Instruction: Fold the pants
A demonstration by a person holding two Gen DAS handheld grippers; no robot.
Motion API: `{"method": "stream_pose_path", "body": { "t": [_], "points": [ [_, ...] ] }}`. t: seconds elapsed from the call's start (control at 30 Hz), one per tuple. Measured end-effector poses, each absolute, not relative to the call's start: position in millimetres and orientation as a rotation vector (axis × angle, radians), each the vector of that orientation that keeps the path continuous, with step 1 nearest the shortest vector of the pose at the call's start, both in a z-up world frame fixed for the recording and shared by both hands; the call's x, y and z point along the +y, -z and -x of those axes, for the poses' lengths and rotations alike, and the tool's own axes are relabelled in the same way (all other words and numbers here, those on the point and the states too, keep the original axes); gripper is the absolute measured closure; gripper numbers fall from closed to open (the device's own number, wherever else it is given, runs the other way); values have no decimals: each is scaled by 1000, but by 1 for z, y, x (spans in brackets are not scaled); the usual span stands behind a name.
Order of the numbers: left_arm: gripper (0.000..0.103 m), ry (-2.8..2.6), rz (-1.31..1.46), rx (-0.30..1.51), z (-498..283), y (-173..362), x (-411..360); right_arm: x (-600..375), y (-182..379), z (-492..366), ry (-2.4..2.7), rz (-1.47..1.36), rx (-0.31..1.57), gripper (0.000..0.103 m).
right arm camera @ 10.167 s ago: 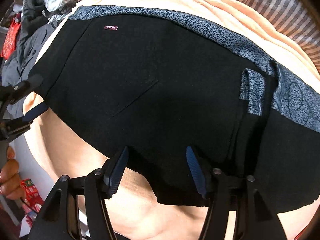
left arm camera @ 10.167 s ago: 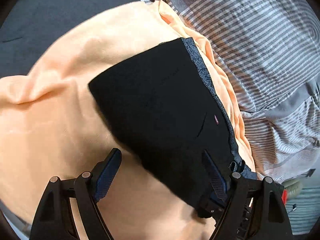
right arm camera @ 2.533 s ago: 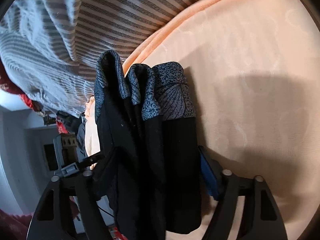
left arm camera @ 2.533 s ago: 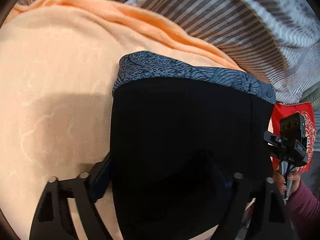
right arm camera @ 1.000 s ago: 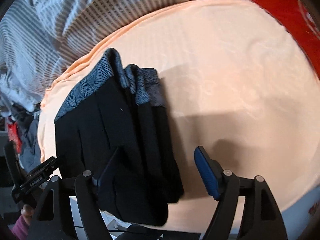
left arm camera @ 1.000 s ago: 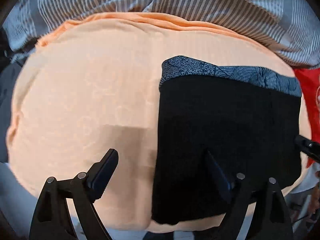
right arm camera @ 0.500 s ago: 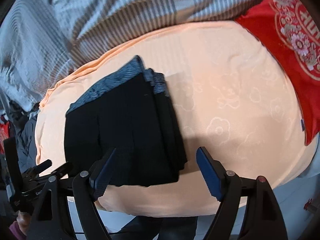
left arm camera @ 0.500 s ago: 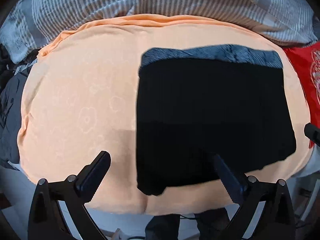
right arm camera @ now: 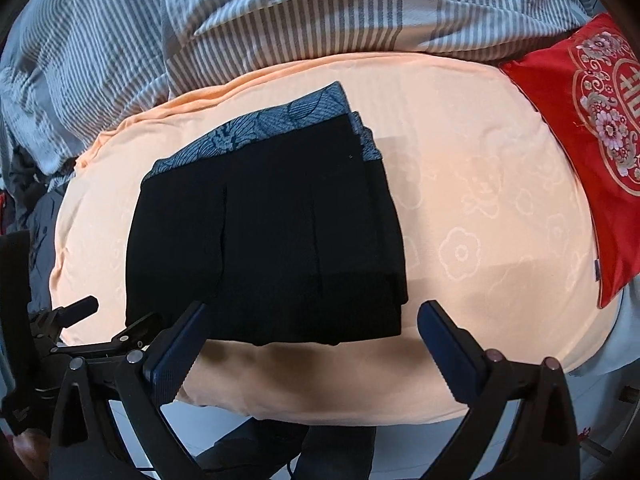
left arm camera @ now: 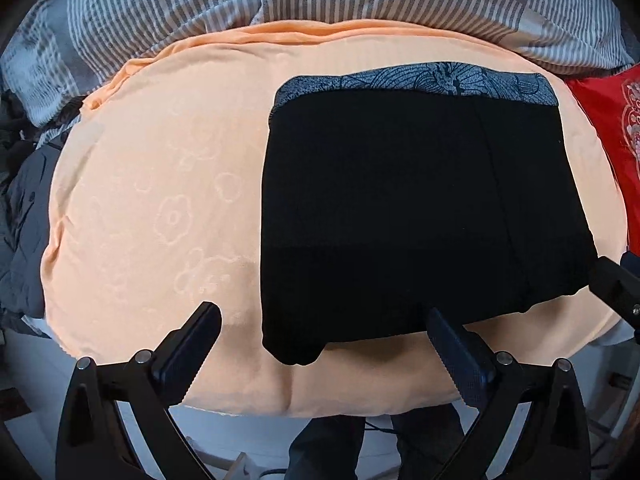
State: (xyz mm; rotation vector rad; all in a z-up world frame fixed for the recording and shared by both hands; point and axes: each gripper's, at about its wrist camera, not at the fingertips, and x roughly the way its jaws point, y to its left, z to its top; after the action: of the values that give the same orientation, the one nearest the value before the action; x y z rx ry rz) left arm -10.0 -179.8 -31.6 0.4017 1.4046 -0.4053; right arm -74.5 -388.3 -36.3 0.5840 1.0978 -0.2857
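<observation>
Lying folded at frame centre on the bed [left arm camera: 152,184]: pants [left arm camera: 400,208]. Both grippers, left [left arm camera: 324,344] and right [right arm camera: 312,336], fingers wide, empty. Folding seemingly complete; next, withdrawal only.

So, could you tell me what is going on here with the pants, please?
A person is folding pants with two handheld grippers. The black pants with a grey patterned waistband lie folded into a compact rectangle on the peach floral-embossed cushion. The left gripper and the right gripper are both open and hold nothing, just short of the near edge, so the fold looks finished.
</observation>
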Motion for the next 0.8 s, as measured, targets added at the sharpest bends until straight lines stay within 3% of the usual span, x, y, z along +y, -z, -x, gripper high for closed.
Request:
{"method": "stream_pose_path", "body": {
  "t": [0.8],
  "points": [
    [0, 367, -430, 1383, 17, 28, -177, -369, 34, 66, 281, -520, 1143, 0]
  ]
}}
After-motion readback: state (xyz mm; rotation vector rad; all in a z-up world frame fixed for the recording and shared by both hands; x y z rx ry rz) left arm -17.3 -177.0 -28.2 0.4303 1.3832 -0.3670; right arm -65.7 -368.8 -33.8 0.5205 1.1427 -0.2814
